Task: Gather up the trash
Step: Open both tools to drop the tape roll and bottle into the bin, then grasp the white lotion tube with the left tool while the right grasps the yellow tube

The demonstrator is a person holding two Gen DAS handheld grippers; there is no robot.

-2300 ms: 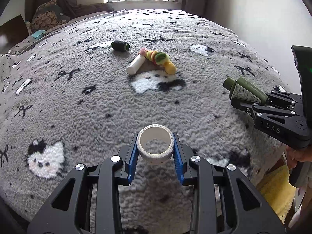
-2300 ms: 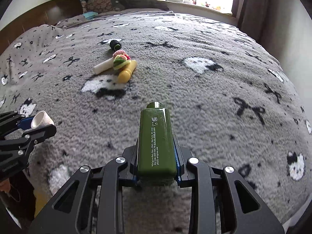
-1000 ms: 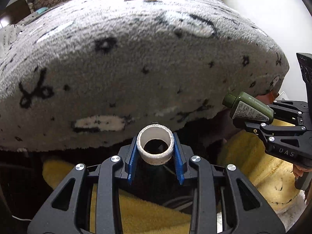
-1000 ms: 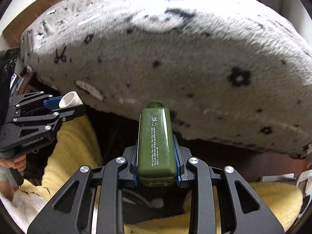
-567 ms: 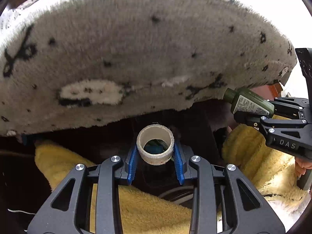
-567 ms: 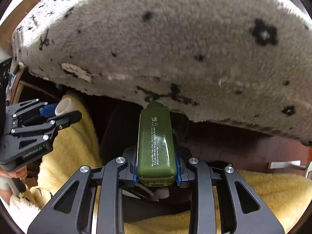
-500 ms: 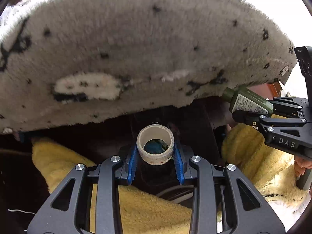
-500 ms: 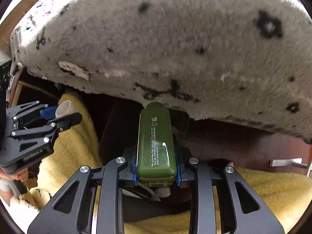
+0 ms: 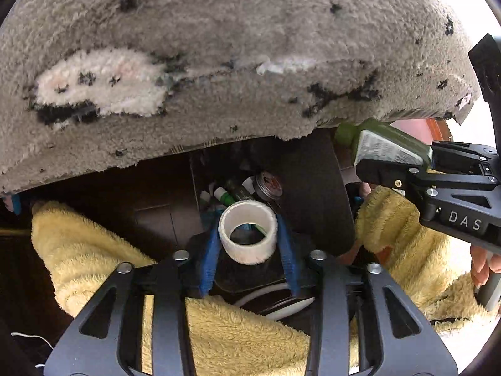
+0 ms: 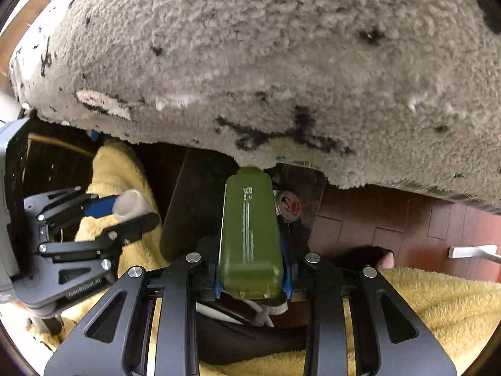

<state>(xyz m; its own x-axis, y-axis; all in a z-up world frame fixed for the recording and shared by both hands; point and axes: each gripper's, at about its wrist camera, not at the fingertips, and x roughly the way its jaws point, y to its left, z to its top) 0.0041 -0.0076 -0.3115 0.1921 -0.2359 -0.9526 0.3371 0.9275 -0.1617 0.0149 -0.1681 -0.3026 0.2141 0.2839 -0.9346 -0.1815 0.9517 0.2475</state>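
A white tape roll sits between the blue pads of my left gripper. Its jaws are opening, with a thin gap showing on each side of the roll. The roll hangs right over a dark trash bin under the bed edge. My right gripper holds a green bottle lengthwise, cap forward, above the same bin. Its jaws are just starting to open and the pads still touch the bottle. Each gripper also shows in the other's view: the right gripper and the left gripper.
A grey fleece blanket overhangs the bin from above. Inside the bin lie a round tin and other scraps. The person's yellow fleece garment flanks the bin. Red floor tiles lie to the right.
Both grippers dropped from the bed top to below its edge, over the bin. The left jaws have spread and the tape roll has come loose between them. The bottle stays gripped.
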